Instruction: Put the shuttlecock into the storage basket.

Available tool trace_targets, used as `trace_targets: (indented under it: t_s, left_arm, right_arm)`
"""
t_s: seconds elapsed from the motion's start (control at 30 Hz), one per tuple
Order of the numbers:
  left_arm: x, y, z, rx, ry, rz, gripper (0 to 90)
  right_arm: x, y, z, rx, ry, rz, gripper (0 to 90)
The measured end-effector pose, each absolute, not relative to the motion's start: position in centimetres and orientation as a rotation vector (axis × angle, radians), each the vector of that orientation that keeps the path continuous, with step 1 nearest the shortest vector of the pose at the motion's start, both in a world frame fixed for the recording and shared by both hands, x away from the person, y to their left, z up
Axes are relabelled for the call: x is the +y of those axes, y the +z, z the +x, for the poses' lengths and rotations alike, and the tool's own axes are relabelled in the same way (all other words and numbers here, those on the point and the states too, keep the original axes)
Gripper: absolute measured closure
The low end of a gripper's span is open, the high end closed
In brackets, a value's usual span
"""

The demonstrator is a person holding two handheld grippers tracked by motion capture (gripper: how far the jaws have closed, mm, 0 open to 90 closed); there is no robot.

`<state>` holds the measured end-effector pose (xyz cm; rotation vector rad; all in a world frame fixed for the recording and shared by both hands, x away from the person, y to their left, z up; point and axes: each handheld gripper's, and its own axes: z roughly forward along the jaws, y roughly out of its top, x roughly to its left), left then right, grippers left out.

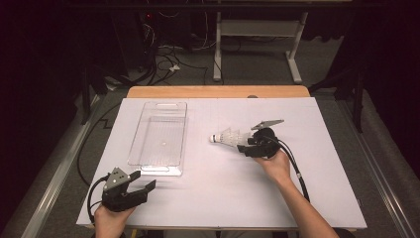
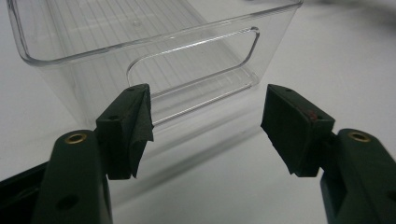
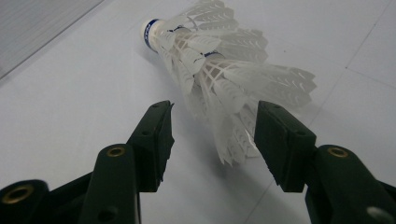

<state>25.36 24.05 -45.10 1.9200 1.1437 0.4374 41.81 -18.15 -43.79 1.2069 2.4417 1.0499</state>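
Shuttlecock (image 1: 227, 136) lying on its side, cork leftward, right claw (image 1: 246, 145) spread around feathers.

White feathered shuttlecocks (image 3: 224, 70) with a blue-banded cork, a clear ribbed bin (image 1: 159, 139), black grippers, a white surface (image 1: 223, 193).

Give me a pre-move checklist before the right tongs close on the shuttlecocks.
1. Right tongs open: ok.
2. Nested shuttlecocks lying on the white table, feather end between the jaws: ok.
3. Pads pressing the feathers: cannot tell; one feather edge sits close to the right-hand pad.
4. Clear tray empty and upright, ready to receive: ok.
5. Left tongs open, in front of the tray's handle end, not touching it: ok.
6. Path from shuttlecocks to tray free of other things: ok.
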Motion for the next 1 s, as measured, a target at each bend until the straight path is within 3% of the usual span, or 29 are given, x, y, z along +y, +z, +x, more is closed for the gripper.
trace_targets:
  t_s: [0.7,1.0]
  left_arm:
    - [23.9,-45.0,25.3,1.132,0.444,1.93,34.2]
    - [23.9,-45.0,25.2,1.131,0.445,1.931,34.2]
  right_arm:
    - [-16.0,-44.1,43.1,2.441,1.081,1.192,46.8]
    - [-15.4,-44.1,43.4,2.443,1.08,1.176,53.1]
